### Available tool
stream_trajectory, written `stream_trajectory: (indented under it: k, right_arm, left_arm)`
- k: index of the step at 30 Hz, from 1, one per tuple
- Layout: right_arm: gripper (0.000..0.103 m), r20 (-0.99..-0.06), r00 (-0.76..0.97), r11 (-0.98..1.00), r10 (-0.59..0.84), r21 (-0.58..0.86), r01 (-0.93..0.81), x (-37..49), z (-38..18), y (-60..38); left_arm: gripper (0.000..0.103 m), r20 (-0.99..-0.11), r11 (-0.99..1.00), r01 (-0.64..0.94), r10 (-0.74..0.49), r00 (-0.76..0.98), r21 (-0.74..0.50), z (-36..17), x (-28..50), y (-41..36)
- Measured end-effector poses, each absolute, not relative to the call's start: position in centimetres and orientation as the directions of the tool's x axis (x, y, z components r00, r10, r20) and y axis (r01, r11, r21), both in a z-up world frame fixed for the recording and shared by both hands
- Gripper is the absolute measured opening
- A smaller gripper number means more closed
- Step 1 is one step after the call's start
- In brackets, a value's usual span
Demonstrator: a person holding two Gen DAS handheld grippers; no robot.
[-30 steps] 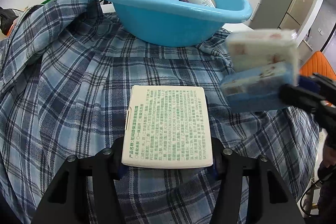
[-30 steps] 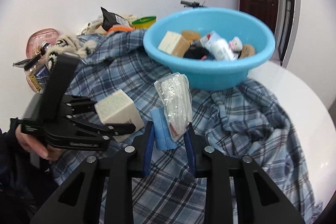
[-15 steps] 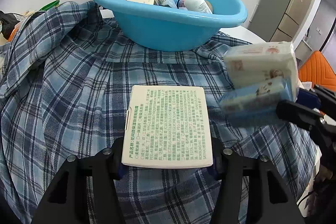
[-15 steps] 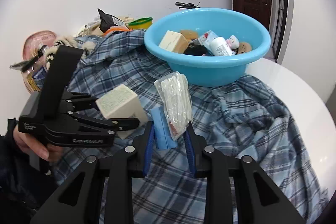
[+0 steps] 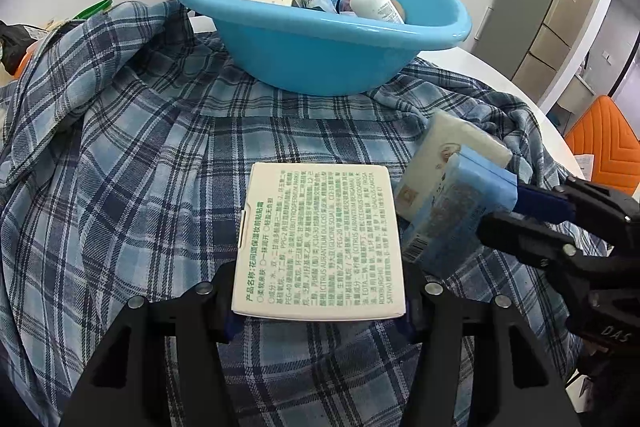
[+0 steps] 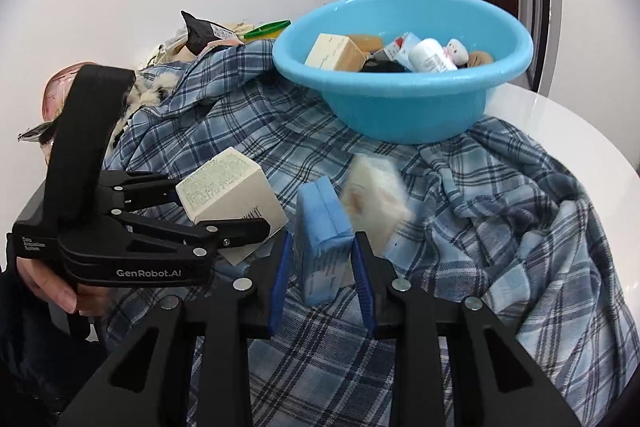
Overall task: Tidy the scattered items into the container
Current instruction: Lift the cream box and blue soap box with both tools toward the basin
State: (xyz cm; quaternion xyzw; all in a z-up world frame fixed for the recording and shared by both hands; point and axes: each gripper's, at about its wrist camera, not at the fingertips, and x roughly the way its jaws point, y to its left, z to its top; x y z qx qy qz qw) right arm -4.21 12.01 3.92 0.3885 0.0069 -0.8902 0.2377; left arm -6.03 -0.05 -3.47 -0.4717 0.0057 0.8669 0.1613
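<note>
Right gripper (image 6: 322,269) is opening its jaws: the blue pack (image 6: 322,227) is still sitting between the blue pads, but the white pack (image 6: 374,205) that was clamped with it a second ago is now outside the right pad, blurred, tipping onto the plaid cloth (image 6: 500,227). Earlier the pair was being carried higher and nearer the basin; now both are sitting low on the cloth, just beside the cream box (image 5: 320,243). Whether the pads are still pressing on the blue pack is hard to tell; the gap looks slightly wider than the pack.

Left gripper (image 5: 318,301) is unchanged: half open, jaws clamping the cream box by its sides, box held above the cloth, printed face up.

Blue basin (image 5: 320,59) is sitting on the cloth well beyond both grippers, already holding a tan carton (image 6: 336,53), a white bottle (image 6: 432,55) and smaller items too crowded to name.

Person's hand (image 6: 52,285) on the left gripper's handle is mostly cut off by the frame edge. Clutter behind the cloth is partly hidden.
</note>
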Motion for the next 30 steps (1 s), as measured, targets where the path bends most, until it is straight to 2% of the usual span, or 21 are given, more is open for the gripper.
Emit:
stream_trajectory:
  k: [8,15,19,22,26,30]
  right_arm:
    - [0.019,-0.689,-0.582,-0.879,-0.432,0.179,0.441,-4.5,3.0,11.0]
    - [0.019,-0.663,-0.64,-0.909,-0.389,0.163,0.384,-4.4,4.1,11.8]
    - [0.019,-0.634,-0.697,-0.932,-0.336,0.117,0.343,-3.9,5.3,11.8]
    - [0.019,-0.606,-0.731,-0.946,-0.314,0.135,0.294,-3.6,6.1,12.0]
    - [0.019,-0.585,-0.782,-0.974,-0.213,0.07,0.213,-3.1,6.5,11.5]
    - [0.019,-0.606,-0.774,-0.981,-0.184,0.061,0.185,-3.3,5.8,11.5]
  left_arm:
    - [0.059,-0.825,-0.945,-0.291,0.279,-0.492,-0.147,-3.8,-5.9,0.1]
    - [0.059,-0.814,-0.95,-0.275,0.272,-0.514,-0.144,-3.3,-5.9,-0.2]
    - [0.059,-0.784,-0.959,-0.258,0.25,-0.569,-0.119,-2.4,-5.7,-0.3]
    - [0.059,-0.761,-0.965,-0.243,0.23,-0.606,-0.098,-1.7,-5.4,-0.3]
    - [0.059,-0.733,-0.974,-0.217,0.191,-0.653,-0.06,-0.9,-5.0,-0.4]
    - [0.059,-0.741,-0.975,-0.219,0.175,-0.648,-0.039,-1.1,-5.1,-0.1]
